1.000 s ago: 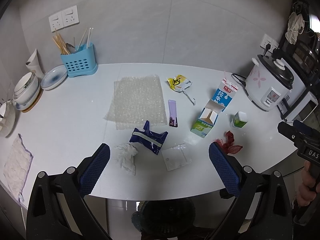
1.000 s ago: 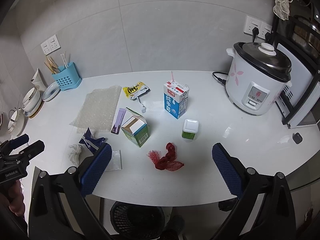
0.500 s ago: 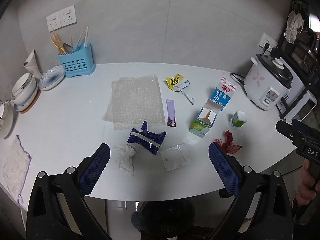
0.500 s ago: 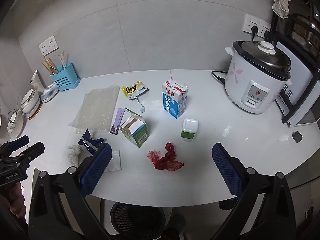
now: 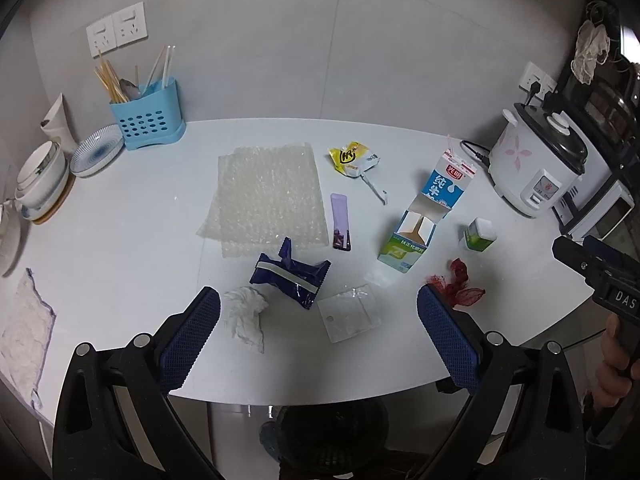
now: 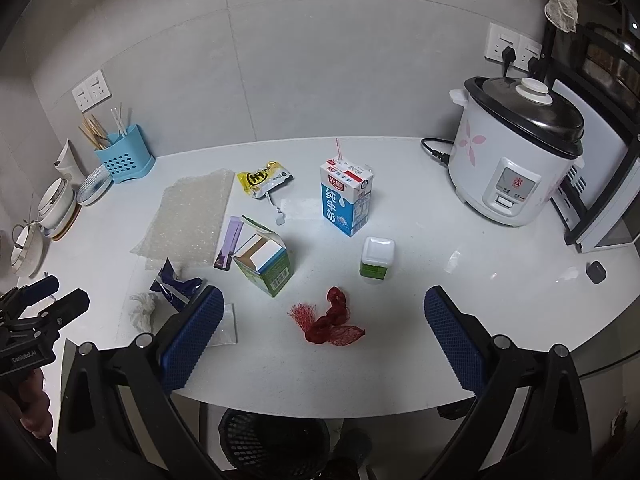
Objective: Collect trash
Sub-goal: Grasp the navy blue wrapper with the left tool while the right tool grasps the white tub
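Trash lies on the white counter [image 5: 120,232]: a bubble wrap sheet [image 5: 268,196], a dark blue wrapper [image 5: 290,276], a crumpled tissue [image 5: 244,314], a clear plastic bag [image 5: 350,316], a red net [image 6: 328,318], a green carton [image 6: 264,260], a blue milk carton [image 6: 346,198], a yellow wrapper [image 5: 352,156], a purple sachet [image 5: 340,222] and a small green-white box [image 6: 378,256]. My left gripper [image 5: 318,338] is open and empty above the front edge. My right gripper [image 6: 322,344] is open and empty near the red net. A black bin [image 6: 276,444] stands below the counter.
A rice cooker [image 6: 516,156] and an oven rack [image 6: 600,184] stand at the right. A blue utensil holder [image 5: 148,118], plates and bowls [image 5: 44,178] sit at the back left. A cloth [image 5: 24,328] lies at the left edge.
Both grippers have drawn back and up a little from the counter. Both stay open and empty. The trash has not moved.
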Tool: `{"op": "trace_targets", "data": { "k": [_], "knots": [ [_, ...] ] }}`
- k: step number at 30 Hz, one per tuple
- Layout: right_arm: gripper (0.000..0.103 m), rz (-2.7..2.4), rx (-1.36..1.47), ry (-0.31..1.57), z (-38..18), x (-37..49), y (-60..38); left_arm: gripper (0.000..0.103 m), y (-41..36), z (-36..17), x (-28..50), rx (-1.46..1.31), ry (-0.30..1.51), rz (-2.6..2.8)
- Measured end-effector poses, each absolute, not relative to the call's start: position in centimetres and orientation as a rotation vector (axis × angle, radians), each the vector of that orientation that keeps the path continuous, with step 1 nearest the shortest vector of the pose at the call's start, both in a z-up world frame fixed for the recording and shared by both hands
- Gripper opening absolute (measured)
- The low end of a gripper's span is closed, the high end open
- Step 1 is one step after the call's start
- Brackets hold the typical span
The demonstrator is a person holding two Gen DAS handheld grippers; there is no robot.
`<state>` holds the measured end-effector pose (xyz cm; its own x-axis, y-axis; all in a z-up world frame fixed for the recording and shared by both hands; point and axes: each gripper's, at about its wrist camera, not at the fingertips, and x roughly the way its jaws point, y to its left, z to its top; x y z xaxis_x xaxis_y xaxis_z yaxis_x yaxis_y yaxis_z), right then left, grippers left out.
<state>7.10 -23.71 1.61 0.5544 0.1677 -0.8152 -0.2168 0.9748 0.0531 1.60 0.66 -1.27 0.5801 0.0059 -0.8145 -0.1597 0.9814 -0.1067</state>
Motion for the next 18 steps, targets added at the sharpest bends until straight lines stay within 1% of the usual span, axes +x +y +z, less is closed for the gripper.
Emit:
{"op": "trace_targets", "data": {
  "k": [9, 18],
  "knots": [
    [0.096, 0.212, -0.069, 0.98, -1.2, 9.1, -24.1, 0.096, 1.8, -4.8, 3.5, -0.161, 0.972, 0.098],
    [0.096, 0.175, -0.075, 1.022, -4.7, 12.5, -25.4, 0.096, 2.9, -9.8, 6.5, -0.145, 1.027, 0.098]
  ]
}}
